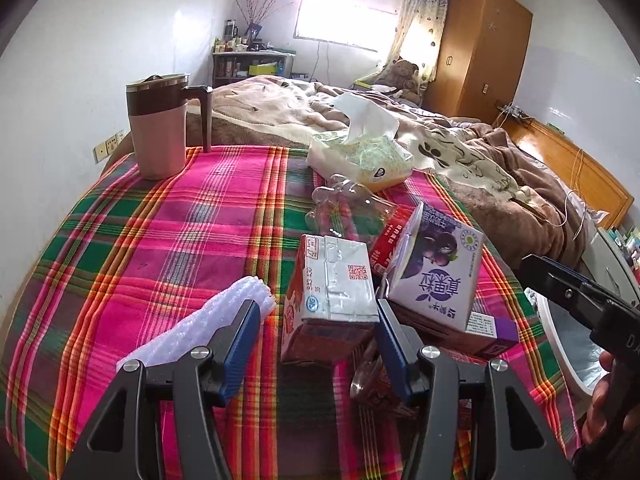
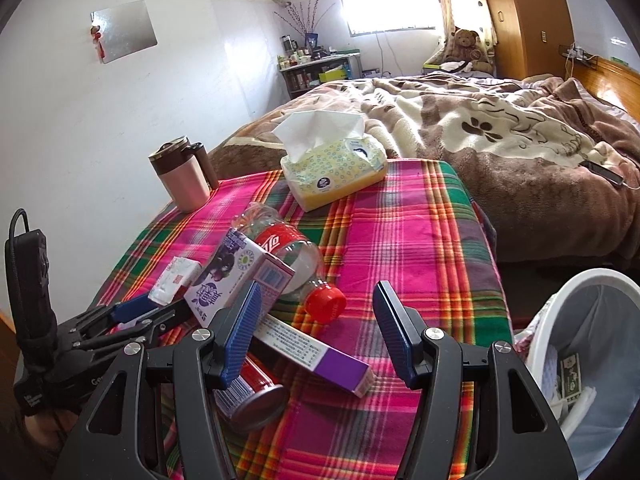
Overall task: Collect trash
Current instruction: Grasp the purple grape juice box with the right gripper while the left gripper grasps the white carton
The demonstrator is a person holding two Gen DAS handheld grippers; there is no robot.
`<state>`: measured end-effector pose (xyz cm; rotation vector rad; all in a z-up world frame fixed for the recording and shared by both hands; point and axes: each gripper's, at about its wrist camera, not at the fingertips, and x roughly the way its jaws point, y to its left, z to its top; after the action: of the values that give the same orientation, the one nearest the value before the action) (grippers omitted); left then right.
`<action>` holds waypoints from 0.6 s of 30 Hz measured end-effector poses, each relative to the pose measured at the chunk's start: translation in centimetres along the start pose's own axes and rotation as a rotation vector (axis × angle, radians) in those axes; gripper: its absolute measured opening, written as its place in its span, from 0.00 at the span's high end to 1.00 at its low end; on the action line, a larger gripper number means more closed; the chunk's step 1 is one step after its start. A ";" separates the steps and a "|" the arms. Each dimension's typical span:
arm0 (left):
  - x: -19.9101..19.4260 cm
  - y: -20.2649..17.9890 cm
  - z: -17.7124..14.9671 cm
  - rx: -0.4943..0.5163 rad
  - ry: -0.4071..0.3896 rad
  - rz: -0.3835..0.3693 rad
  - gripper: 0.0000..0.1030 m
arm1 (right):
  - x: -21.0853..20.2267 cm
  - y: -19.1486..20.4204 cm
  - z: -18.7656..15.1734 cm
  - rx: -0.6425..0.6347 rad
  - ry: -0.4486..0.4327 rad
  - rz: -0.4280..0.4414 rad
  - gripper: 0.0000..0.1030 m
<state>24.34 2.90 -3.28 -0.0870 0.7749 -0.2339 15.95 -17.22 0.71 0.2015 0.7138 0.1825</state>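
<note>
Left wrist view: left gripper spread wide around the red-and-white carton on the plaid cloth, pads not touching; right gripper also spread, empty, over the purple box, bin beside the table.

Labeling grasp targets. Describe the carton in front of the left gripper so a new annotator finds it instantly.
Start at the plaid tablecloth and find the trash heap at its near edge. The carton lies at the heap's left, between the open left gripper fingers. Unlike the purple juice box beside it, it shows a silvery folded end with a red QR code.
</note>
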 end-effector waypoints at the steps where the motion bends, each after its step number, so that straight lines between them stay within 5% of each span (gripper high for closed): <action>1: 0.2 0.2 0.1 -0.004 0.005 -0.006 0.44 | 0.1 0.1 0.1 0.002 0.001 0.004 0.42; 4: 0.5 0.7 0.1 -0.015 0.011 -0.015 0.49 | 0.7 0.6 0.3 0.012 0.009 0.027 0.42; 6: 0.5 1.0 0.1 -0.017 0.006 -0.016 0.67 | 1.0 0.9 0.3 0.015 0.016 0.036 0.42; 15: -1.2 2.5 0.2 -0.055 -0.049 -0.004 0.67 | 2.3 1.7 0.3 0.051 0.047 0.065 0.42; 18: -1.9 2.9 0.0 -0.056 -0.065 0.009 0.67 | 2.8 2.4 0.4 0.051 0.060 0.062 0.27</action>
<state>23.59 6.14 -2.44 -0.1436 0.7167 -0.2003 17.99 -14.26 -0.16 0.2683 0.7729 0.2307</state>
